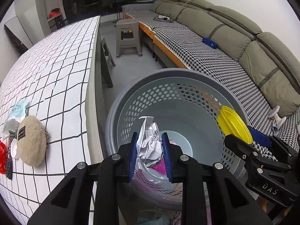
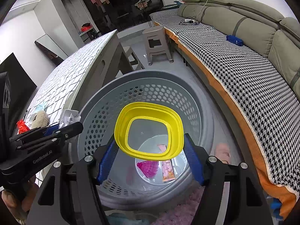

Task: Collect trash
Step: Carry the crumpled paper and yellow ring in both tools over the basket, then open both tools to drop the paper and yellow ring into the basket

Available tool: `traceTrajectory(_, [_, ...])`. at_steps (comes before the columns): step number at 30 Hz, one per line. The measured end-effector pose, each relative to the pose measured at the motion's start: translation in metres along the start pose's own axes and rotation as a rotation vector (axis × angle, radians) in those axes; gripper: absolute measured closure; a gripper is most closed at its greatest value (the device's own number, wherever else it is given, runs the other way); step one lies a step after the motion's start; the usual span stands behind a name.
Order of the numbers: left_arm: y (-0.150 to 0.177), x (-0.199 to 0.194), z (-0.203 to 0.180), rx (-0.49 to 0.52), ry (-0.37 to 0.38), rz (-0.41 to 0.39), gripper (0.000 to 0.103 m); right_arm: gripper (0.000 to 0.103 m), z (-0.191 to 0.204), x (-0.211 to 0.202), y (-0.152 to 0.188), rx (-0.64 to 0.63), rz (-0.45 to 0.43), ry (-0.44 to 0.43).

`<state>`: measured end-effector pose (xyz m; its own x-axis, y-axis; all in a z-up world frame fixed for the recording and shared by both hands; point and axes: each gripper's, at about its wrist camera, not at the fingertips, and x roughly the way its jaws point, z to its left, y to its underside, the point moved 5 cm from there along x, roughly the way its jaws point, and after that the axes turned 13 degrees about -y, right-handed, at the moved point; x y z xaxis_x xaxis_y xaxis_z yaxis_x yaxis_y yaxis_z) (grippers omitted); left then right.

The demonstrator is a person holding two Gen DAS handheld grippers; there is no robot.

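Observation:
A round grey perforated basket (image 1: pixel 168 73) stands on the floor between the table and the sofa. My left gripper (image 1: pixel 150 140) is above it, shut on a crumpled white wrapper (image 1: pixel 150 148). At the basket's right side my right gripper (image 1: pixel 245 136) is shut on a yellow plastic tub (image 1: pixel 232 123). From the right wrist, the tub (image 2: pixel 120 131) hangs between the blue pads of the right gripper (image 2: pixel 150 140), above the basket (image 2: pixel 150 76). At the bottom lie a pink mesh piece (image 2: pixel 147 167) and a pink snack wrapper (image 2: pixel 167 170). The left gripper (image 2: pixel 75 124) and its wrapper (image 2: pixel 69 118) show at the left rim.
Left of the basket, a table with a gridded cloth (image 1: pixel 56 65) holds a beige plush pouch (image 1: pixel 31 140), a wipes pack (image 1: pixel 17 110), a white cap (image 1: pixel 15 148) and a red item (image 1: pixel 1 157). A sofa (image 1: pixel 206 56) runs along the right; a grey stool (image 1: pixel 128 35) stands behind.

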<state>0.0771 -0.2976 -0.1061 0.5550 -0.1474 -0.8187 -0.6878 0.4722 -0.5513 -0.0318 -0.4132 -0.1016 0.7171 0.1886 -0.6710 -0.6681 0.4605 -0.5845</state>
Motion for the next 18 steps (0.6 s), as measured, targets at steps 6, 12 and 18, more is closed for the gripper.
traceTrajectory(6, [-0.0012,0.0001,0.0011,-0.008,-0.004,-0.007,0.075,0.036,0.0023,0.0036,-0.0035,-0.005,-0.002,0.0])
traceTrajectory(12, [-0.0053,0.0016,0.0061,-0.028,-0.015,0.0,0.074,0.036,0.0014,0.0038,-0.0066,-0.007,-0.012,-0.002])
traceTrajectory(18, [-0.0061,-0.0031,0.0075,-0.035,-0.025,-0.014,0.042,0.028,0.0005,-0.001,-0.0082,0.001,-0.038,-0.011])
